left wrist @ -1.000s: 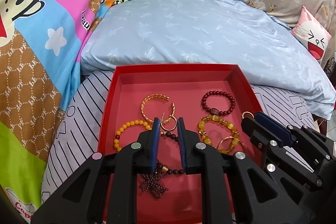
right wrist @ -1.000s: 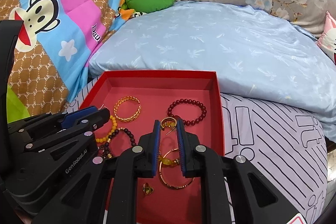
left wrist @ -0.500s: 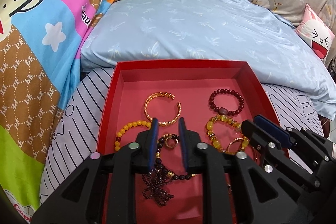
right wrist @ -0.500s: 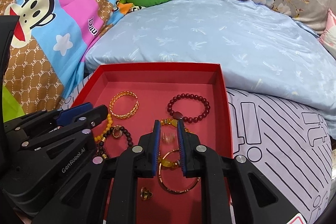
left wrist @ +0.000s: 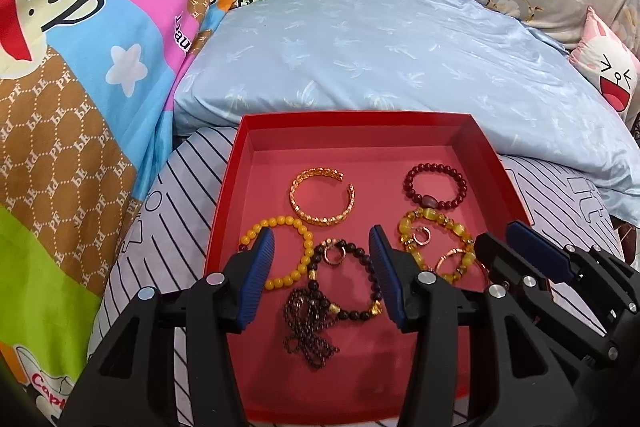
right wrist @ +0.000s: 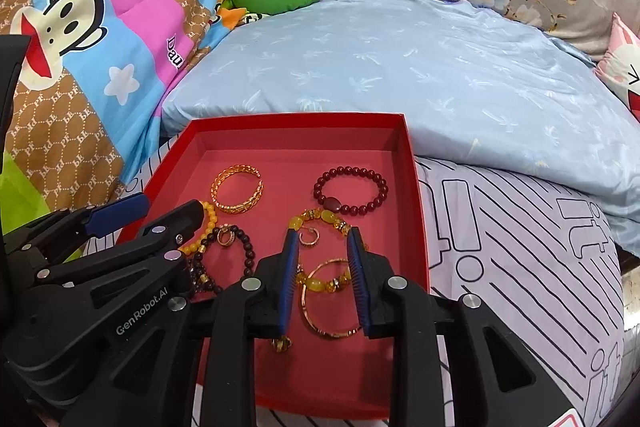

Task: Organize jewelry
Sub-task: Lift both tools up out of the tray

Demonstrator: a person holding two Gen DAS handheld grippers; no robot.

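Note:
A red tray (left wrist: 496,163) lies on the bed and holds the jewelry. In the left wrist view my left gripper (left wrist: 322,267) hovers low over a dark bead bracelet (left wrist: 366,269); a small gold ring (left wrist: 334,255) lies loose inside that bracelet. The jaws are opening and press on nothing. In the right wrist view my right gripper (right wrist: 321,247) hangs over an amber bead bracelet (right wrist: 326,217), where another small ring (right wrist: 310,235) lies free on the tray floor. Its jaws are opening too, with a thin gold bangle (right wrist: 320,325) below them. A gold cuff (left wrist: 322,201) lies farther back.
A dark red bead bracelet (left wrist: 436,185) and a yellow bead bracelet (left wrist: 296,267) also lie in the tray. A pale blue pillow (left wrist: 380,51) rises behind it, a cartoon quilt (left wrist: 80,75) to the left, striped bedding (right wrist: 520,247) to the right. The two grippers stand close side by side.
Both pairs of jaws have spread apart. The small rings that sat between the fingers now lie loose on the tray, one inside the dark bracelet, one inside the amber one.

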